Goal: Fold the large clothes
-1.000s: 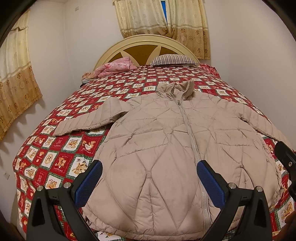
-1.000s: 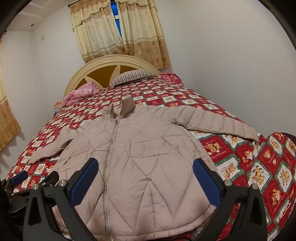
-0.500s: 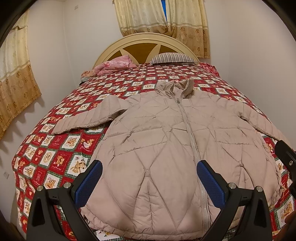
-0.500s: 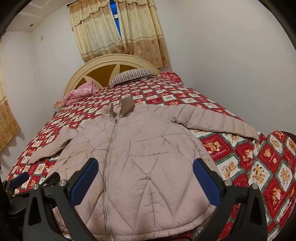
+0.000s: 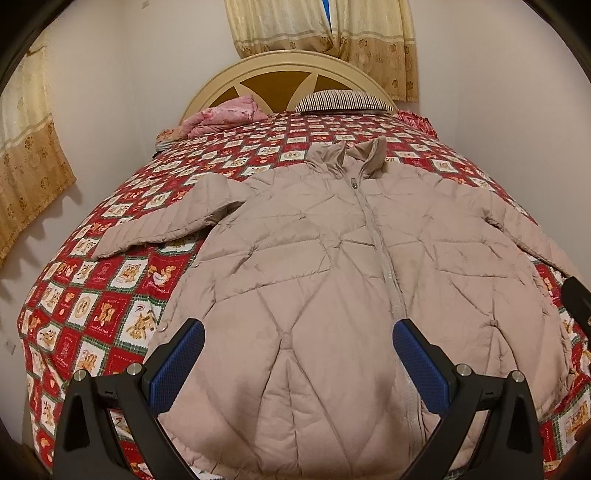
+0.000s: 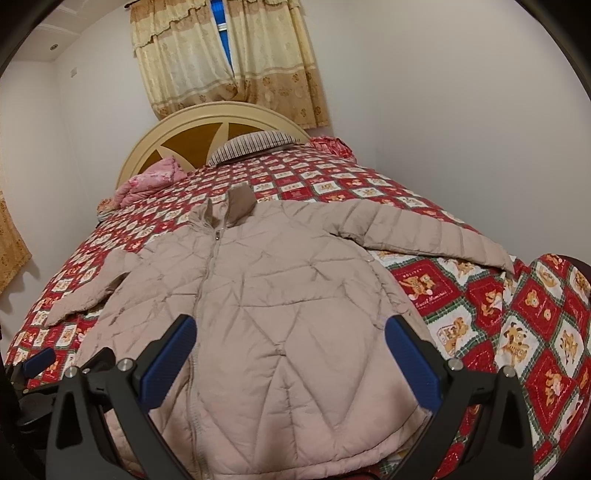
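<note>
Grippers, nearest. Left gripper [image 5: 297,341]: blue-padded fingers [image 5: 177,363] spread wide, nothing between them, poised over the hem region. Right gripper [image 6: 290,338]: likewise spread wide, empty, poised over the lower right panel.

Item: quilted beige puffer jacket [image 5: 332,277], zipped, front up, spread flat on the bedspread [image 5: 92,306] (red and white patchwork with bear prints). Hem at 6 o'clock in both views, stand-up collar [image 5: 347,157] toward 12. Left sleeve [image 5: 166,221] out toward 9 to 10 o'clock in the left view; right sleeve [image 6: 424,236] out toward 2 to 3 o'clock in the right view.

Progress, as judged: none visible. No sleeve brought in, no panel doubled over, no crease made. Remaining: every fold, presumably sleeves inward first, then body. Padded fabric likely to spring back and slide.

Farther: pink bundle [image 5: 225,114] at 11 o'clock, striped pillow [image 5: 343,101] at 12, against an arched cream headboard [image 5: 288,64]; patterned curtain [image 5: 325,29] beyond.

View differences. Left view only: left sleeve in full to its cuff; second curtain at 9 o'clock; dark edge of the other tool at 3 o'clock. Right view only: right sleeve in full to its cuff near the bed edge; bedspread corner dropping away at 3 to 4 o'clock; left tool's blue tip at 8 o'clock; ceiling at 11.
</note>
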Available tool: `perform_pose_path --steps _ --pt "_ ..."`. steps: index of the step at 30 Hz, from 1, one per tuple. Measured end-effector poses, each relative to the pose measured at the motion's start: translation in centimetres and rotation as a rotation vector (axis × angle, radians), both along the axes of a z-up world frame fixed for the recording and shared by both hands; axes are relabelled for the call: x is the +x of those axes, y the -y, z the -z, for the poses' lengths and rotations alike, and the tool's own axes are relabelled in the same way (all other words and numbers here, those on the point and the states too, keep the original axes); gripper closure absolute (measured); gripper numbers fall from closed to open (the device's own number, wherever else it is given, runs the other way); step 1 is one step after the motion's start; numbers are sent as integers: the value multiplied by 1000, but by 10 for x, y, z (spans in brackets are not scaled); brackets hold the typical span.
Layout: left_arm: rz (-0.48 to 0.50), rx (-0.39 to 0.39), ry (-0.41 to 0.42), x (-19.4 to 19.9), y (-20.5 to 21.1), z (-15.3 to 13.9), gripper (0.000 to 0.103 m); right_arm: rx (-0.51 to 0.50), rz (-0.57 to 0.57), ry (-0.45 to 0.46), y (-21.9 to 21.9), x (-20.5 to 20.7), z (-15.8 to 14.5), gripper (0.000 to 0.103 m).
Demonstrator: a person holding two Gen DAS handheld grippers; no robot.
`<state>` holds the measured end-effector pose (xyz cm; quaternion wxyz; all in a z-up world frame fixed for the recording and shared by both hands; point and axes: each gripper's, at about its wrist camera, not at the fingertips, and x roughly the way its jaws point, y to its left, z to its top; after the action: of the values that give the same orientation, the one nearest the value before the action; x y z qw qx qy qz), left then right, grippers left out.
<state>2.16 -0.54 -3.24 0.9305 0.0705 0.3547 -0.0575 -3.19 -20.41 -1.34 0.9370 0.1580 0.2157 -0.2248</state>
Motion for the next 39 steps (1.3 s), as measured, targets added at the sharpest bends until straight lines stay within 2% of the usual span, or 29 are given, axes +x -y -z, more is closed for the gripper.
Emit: perform_pose_path --steps 6,10,12,13,15,18,21,24,25,27,30,34,36,38,39 --pt "2 0 -22 34 5 6 1 23 36 -16 22 11 3 0" --pt "34 3 29 64 6 1 1 55 35 -15 45 23 4 0" --pt "38 -22 39 89 -1 -3 1 122 37 -6 66 28 7 8" --pt "26 -30 44 103 -5 -4 1 164 50 1 80 29 10 17" --pt "-24 -25 56 136 -16 -2 1 231 94 -11 108 31 18 25" --pt "-87 -16 68 176 -30 8 1 363 183 -10 161 22 33 30" --pt "-116 -32 29 203 -42 31 1 444 334 37 214 -6 39 30" --pt "-138 -85 -64 216 -52 58 1 537 462 124 269 -40 42 35" --pt "-143 -108 -99 219 -56 68 1 597 535 157 291 -56 47 35" --pt "-164 -139 -149 222 -60 82 1 649 623 179 317 -74 55 35" --pt "-169 -171 -149 220 -62 87 1 665 662 121 339 -76 66 35" --pt "-172 -130 -147 221 -56 89 1 702 648 43 361 -59 83 35" --pt "-173 -119 -150 223 -54 90 1 696 658 33 367 -55 90 36" --pt "-173 -113 -153 224 -54 91 1 637 666 -14 369 -44 91 36" --pt "-173 -111 -154 225 -54 91 1 630 643 -4 371 -41 93 37"
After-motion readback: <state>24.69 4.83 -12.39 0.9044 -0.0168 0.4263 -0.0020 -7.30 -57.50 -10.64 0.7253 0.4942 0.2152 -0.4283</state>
